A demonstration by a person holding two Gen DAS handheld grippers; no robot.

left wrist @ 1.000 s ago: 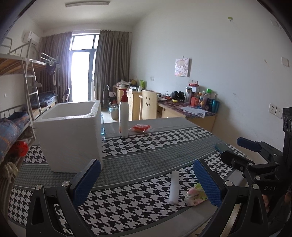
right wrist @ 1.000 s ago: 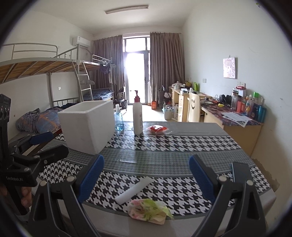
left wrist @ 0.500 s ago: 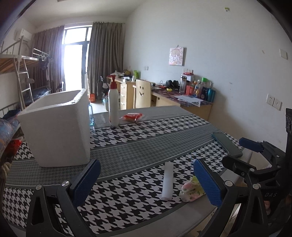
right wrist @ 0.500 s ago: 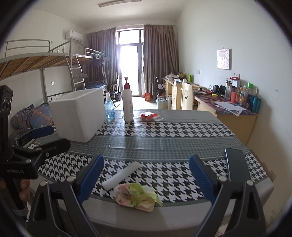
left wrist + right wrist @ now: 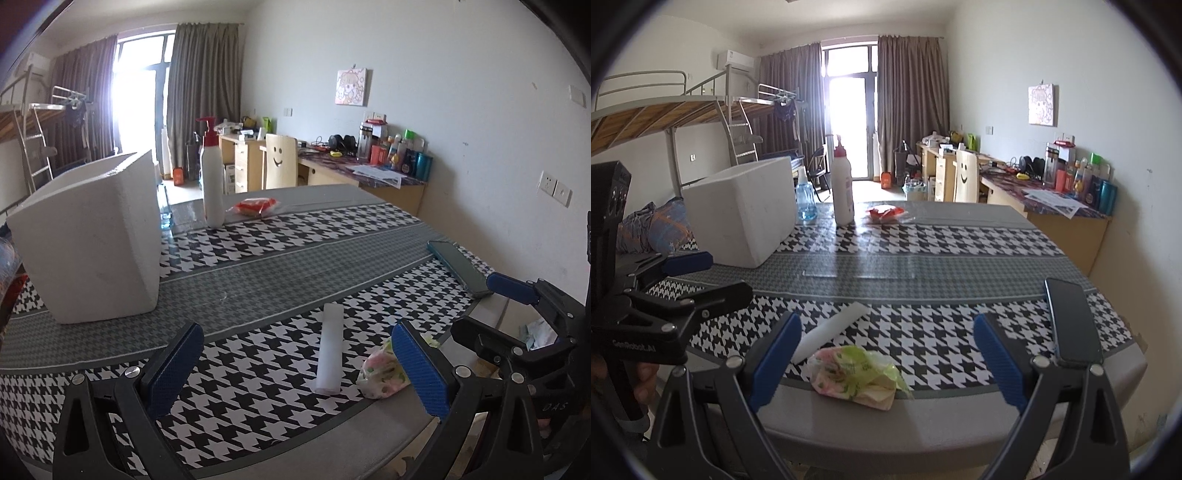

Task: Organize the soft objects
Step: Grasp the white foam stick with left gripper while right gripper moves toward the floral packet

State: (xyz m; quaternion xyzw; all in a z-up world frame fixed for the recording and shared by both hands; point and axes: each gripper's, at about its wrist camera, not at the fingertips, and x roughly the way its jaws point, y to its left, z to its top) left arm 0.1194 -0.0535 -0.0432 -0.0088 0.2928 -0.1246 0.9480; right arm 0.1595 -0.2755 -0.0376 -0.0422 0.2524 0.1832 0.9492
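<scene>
Left gripper (image 5: 295, 369) and right gripper (image 5: 886, 363) — both level, jaws wide, empty — at lower frame; floral soft pouch (image 5: 857, 376) between the right's fingers, foam roll (image 5: 330, 349) centre, on the houndstooth table (image 5: 258, 288).

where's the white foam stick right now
The white foam stick lies flat on the houndstooth tablecloth near the table's front edge, just left of the floral soft pouch; in the right wrist view it sits behind the pouch.

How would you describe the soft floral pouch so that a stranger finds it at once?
Start at the big white foam box, then come to the table's near edge. The floral pouch lies there beside a plain white roll. Only it is crumpled, pink and green.
</scene>
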